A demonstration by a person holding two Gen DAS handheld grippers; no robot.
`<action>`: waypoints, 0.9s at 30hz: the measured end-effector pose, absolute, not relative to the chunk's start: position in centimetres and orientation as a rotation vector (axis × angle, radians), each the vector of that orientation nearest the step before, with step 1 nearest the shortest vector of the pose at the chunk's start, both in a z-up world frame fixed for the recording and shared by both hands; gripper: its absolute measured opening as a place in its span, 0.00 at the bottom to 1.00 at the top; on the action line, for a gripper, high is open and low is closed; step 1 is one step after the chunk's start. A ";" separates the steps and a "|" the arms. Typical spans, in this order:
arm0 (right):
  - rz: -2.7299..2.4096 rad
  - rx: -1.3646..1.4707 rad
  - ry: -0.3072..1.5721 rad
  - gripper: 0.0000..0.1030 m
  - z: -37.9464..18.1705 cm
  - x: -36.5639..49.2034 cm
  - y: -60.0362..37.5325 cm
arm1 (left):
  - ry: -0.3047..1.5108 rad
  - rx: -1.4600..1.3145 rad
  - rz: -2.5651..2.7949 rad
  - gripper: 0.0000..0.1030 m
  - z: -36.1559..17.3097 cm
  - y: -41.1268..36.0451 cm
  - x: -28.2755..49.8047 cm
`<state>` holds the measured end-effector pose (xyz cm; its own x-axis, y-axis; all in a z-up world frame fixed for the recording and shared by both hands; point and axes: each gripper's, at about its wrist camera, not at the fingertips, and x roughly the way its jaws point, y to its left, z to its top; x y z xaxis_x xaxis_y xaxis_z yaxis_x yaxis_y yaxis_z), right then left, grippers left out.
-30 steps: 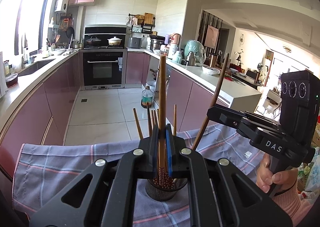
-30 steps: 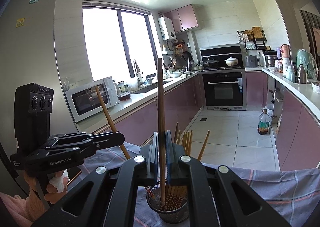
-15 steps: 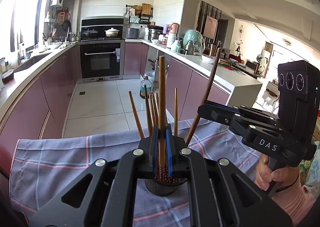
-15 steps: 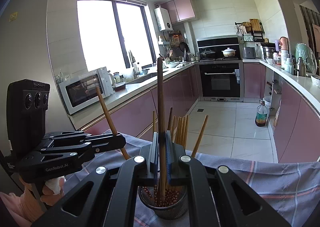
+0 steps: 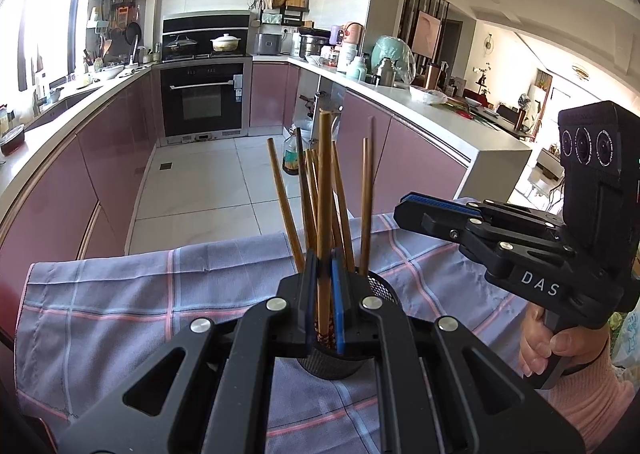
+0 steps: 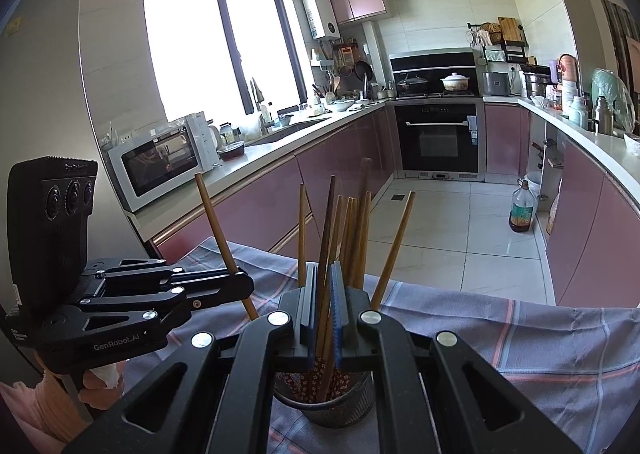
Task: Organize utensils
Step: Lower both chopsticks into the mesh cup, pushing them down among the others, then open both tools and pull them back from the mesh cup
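Note:
A metal mesh holder (image 5: 334, 368) (image 6: 324, 410) with several brown chopsticks stands on a purple checked cloth (image 5: 120, 294). My left gripper (image 5: 324, 260) hangs right over the holder, shut on an upright chopstick (image 5: 324, 182) whose patterned lower end is inside the holder. The right wrist view shows that gripper (image 6: 248, 286) from the side, its chopstick (image 6: 216, 222) slanting through the jaws. My right gripper (image 6: 323, 272) also hovers over the holder, pads together. From the left its tip (image 5: 400, 210) carries no stick. A blurred chopstick (image 6: 362, 214) leans in the holder.
The cloth-covered table ends just beyond the holder, with tiled floor and pink cabinets behind. An oil bottle (image 6: 522, 210) stands on the floor and a microwave (image 6: 160, 162) on the left counter. A hand in a pink sleeve (image 5: 560, 354) holds the right gripper.
Both grippers have sunk toward the holder. The tall chopstick in the right jaws is gone from them and one more stick leans in the holder. The left still grips its stick.

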<state>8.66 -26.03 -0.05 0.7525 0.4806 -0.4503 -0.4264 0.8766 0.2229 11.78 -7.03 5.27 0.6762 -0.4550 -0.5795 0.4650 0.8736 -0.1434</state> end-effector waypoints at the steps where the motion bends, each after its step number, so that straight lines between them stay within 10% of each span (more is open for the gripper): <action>1: 0.495 0.109 0.526 0.05 -0.1 8.8 -26.0 | 0.651 0.016 -0.519 0.07 5.2 -7.0 12.1; 15: 0.497 0.127 0.569 0.08 -1.4 9.6 -26.6 | 0.706 0.019 -0.498 0.08 3.1 -7.4 14.9; 20: 0.492 0.129 0.569 0.23 -1.9 9.2 -26.6 | 0.714 0.011 -0.489 0.09 2.2 -6.9 15.1; 27: 0.476 0.122 0.575 0.41 -3.0 8.2 -26.4 | 0.705 -0.019 -0.449 0.33 1.0 -5.8 14.5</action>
